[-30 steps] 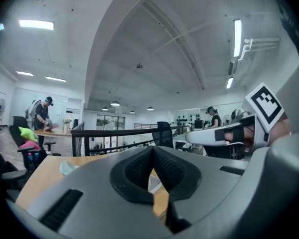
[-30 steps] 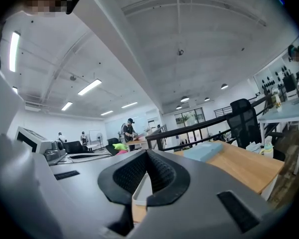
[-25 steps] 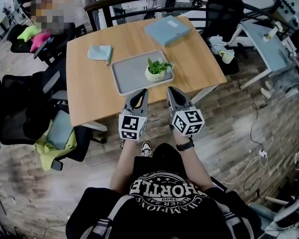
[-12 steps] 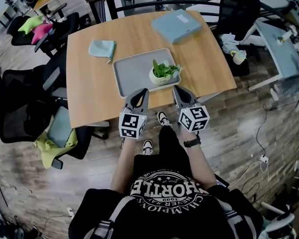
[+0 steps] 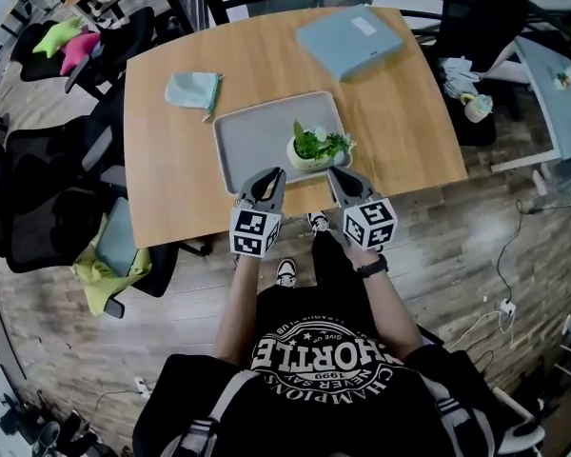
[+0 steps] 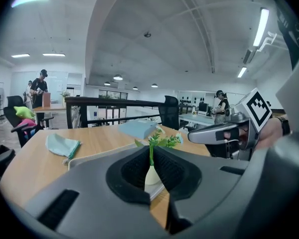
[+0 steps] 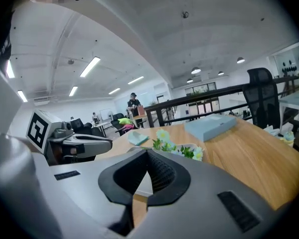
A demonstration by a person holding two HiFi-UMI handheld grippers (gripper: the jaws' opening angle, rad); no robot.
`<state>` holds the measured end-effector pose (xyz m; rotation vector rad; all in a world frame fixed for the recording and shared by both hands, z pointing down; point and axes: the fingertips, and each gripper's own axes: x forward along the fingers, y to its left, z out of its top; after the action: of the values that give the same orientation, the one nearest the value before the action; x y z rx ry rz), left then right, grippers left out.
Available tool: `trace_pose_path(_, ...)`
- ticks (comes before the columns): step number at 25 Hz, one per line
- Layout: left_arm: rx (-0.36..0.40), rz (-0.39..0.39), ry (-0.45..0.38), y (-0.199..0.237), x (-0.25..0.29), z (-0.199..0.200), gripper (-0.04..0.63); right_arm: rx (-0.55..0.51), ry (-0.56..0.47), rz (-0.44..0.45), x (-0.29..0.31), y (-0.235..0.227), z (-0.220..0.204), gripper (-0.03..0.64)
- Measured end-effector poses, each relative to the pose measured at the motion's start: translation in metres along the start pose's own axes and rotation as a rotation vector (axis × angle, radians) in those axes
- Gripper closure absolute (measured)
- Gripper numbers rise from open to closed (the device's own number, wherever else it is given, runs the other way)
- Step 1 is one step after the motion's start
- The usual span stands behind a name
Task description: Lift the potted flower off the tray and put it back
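Note:
A small white pot with green leaves and pale flowers point(image 5: 316, 148) stands in the near right corner of a grey tray point(image 5: 257, 131) on a wooden table. Both grippers hover at the table's near edge, short of the tray. My left gripper point(image 5: 265, 176) is shut and empty, to the near left of the pot. My right gripper point(image 5: 339, 174) is shut and empty, to its near right. The left gripper view shows the potted flower point(image 6: 157, 142) straight ahead beyond the closed jaws. In the right gripper view the flowers point(image 7: 179, 147) rise just past the jaw tips.
A light blue cloth point(image 5: 194, 89) lies left of the tray and a pale blue flat box point(image 5: 350, 38) lies at the far right of the table point(image 5: 171, 198). Black office chairs point(image 5: 48, 208) stand to the left. Other people stand in the background point(image 6: 40, 86).
Both grippers have come forward and down toward the table's near edge, closer to the tray and pot. Both stay shut. The pot has not moved.

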<state>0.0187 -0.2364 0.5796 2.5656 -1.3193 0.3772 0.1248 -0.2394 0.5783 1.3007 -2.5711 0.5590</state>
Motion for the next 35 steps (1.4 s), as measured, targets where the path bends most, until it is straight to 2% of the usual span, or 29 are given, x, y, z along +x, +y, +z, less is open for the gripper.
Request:
trace_pose_path(6, -0.017, -0.017, 0.068, 0.008, 0.026, -0.024, 0.531, -0.004, 0.103, 0.040, 0.018, -0.021, -0.034, 0.609)
trace_pose_path(17, -0.023, -0.067, 0.162, 0.010, 0.056, -0.054, 0.450, -0.044, 0.193, 0.090, 0.038, -0.069, -0.052, 0.545)
trace_pose_path(24, 0.000, -0.125, 0.219, 0.010, 0.073, -0.072, 0.369, -0.139, 0.249, 0.162, 0.054, -0.088, -0.061, 0.452)
trace_pose_path(28, 0.041, -0.174, 0.292, 0.004, 0.084, -0.086, 0.297, -0.203, 0.272, 0.232, 0.064, -0.092, -0.066, 0.384)
trace_pose_path(35, 0.056, -0.211, 0.322, 0.001, 0.101, -0.095, 0.219, -0.288, 0.336, 0.352, 0.084, -0.087, -0.082, 0.290)
